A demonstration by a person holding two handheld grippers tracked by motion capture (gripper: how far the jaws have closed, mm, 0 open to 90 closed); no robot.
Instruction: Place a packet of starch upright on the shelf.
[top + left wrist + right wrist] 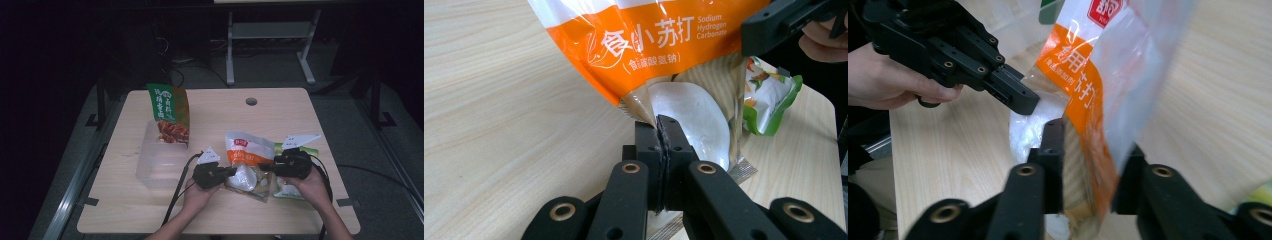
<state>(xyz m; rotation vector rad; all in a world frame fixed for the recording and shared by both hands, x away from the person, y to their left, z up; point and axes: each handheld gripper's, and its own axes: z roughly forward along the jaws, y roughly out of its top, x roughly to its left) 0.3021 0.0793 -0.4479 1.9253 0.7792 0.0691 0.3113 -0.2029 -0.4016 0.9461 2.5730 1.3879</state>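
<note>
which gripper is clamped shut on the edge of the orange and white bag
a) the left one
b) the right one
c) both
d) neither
a: in the left gripper view the left gripper has its fingers pressed together on the orange and white bag, while the right gripper stands open around the bag's edge.
</note>
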